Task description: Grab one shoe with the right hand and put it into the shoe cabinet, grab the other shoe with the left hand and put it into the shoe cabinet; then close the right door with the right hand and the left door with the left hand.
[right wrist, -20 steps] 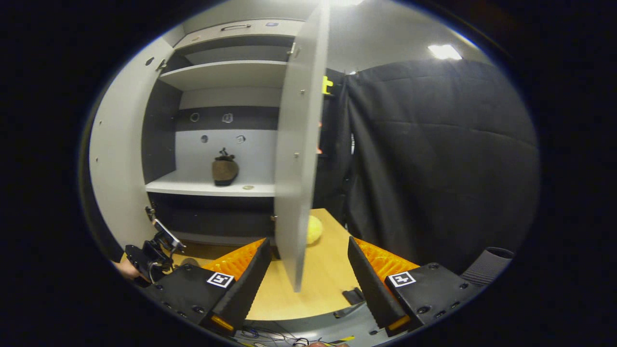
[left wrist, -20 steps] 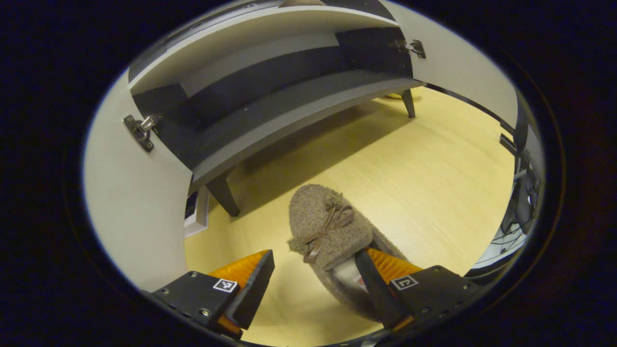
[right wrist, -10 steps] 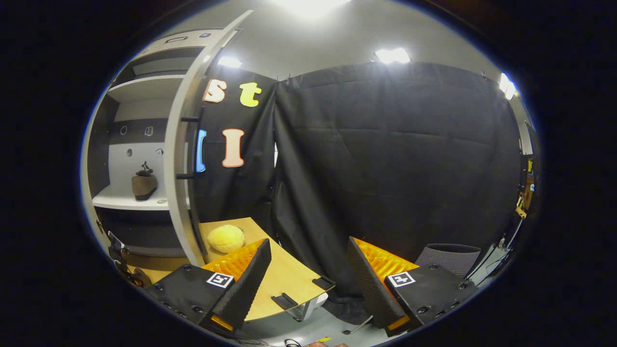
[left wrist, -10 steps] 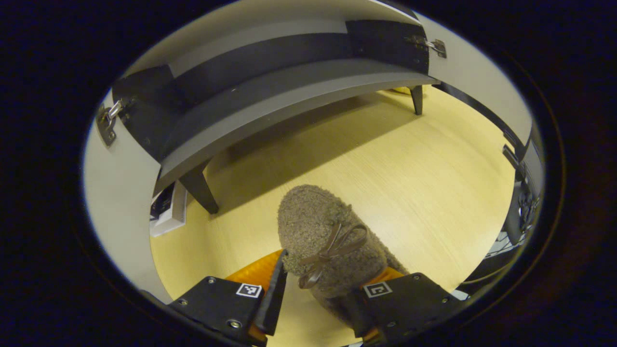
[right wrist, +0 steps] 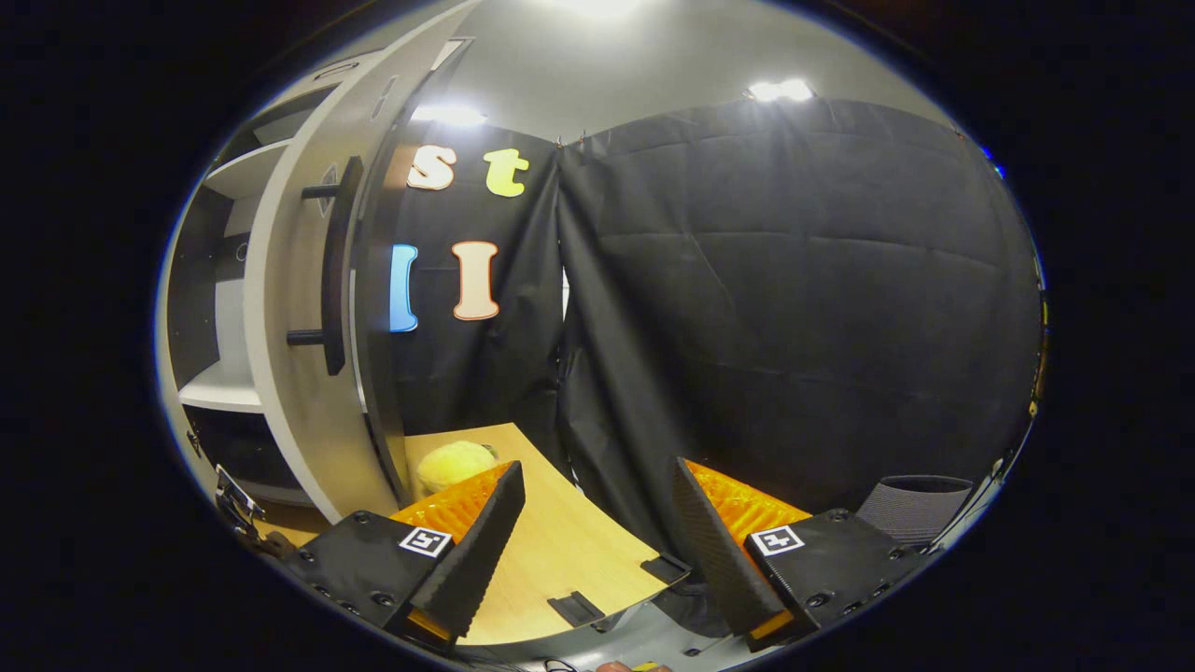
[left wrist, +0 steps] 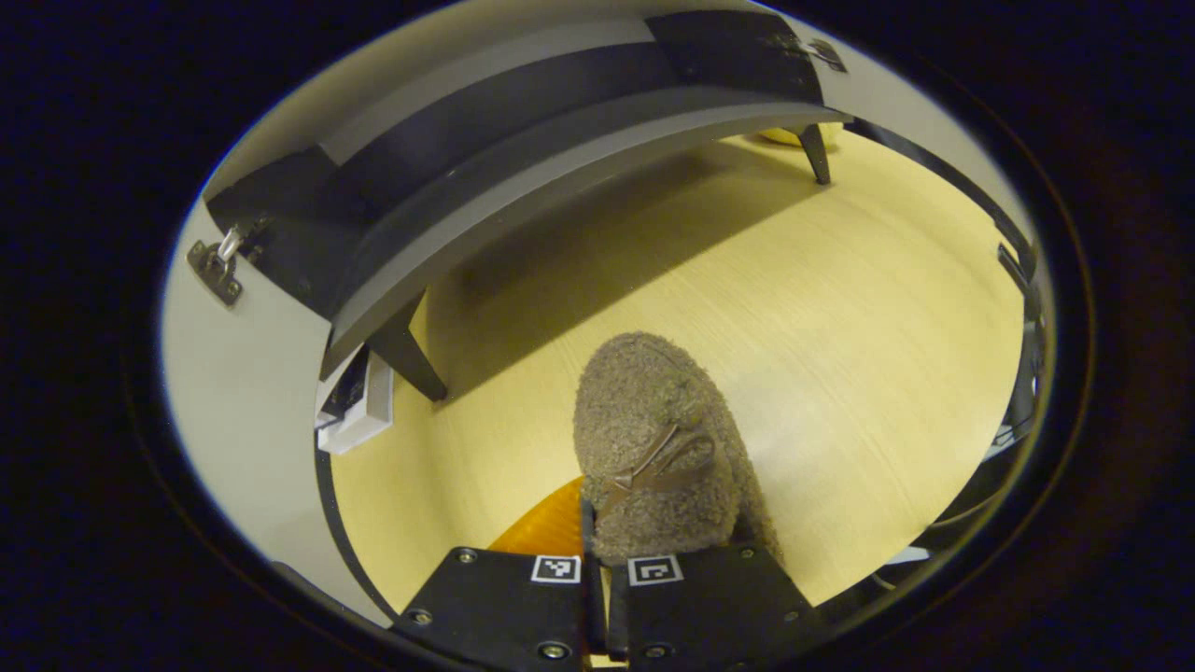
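The shoe cabinet [left wrist: 523,177] stands on dark legs over the wooden floor [left wrist: 840,308], with open floor beyond the shoe. The right door [right wrist: 308,308] hangs ajar. The left gripper [left wrist: 597,551] pinches the fuzzy shoe's [left wrist: 653,439] heel. The right gripper [right wrist: 593,523] is spread, holding nothing.
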`<state>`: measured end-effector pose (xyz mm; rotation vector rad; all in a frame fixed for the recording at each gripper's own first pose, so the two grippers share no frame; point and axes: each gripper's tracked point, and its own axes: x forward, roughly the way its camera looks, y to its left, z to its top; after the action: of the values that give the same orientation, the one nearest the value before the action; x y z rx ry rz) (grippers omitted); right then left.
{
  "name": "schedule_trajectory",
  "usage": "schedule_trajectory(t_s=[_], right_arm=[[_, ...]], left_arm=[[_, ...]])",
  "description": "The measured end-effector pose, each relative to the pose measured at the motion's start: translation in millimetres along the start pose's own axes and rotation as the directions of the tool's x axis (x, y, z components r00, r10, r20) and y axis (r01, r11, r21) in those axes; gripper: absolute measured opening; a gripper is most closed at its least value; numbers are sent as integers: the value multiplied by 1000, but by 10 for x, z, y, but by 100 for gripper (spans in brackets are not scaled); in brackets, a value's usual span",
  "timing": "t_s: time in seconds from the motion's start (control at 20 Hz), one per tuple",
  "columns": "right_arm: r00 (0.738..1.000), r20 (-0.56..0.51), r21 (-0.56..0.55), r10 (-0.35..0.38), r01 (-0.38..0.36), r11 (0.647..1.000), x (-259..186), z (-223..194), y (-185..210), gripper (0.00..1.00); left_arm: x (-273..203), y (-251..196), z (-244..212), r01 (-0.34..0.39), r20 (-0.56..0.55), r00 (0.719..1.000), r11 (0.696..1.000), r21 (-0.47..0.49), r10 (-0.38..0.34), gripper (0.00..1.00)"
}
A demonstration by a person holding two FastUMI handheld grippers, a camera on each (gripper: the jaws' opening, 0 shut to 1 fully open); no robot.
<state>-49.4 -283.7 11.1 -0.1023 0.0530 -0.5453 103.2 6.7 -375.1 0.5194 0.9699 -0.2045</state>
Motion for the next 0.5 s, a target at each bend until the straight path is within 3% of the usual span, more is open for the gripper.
schedule_trajectory(t_s=[0.1,0.5], right_arm=[[1000,12,16,11,-11,1000,169,36,-16,98],[999,35,76,12,-15,997,708,184,-177,97]], left_arm=[[-90,-9,19,16,-4,1000,999,-38,-16,4],[-824,298,461,-25,130,991,993,-114,40,3]])
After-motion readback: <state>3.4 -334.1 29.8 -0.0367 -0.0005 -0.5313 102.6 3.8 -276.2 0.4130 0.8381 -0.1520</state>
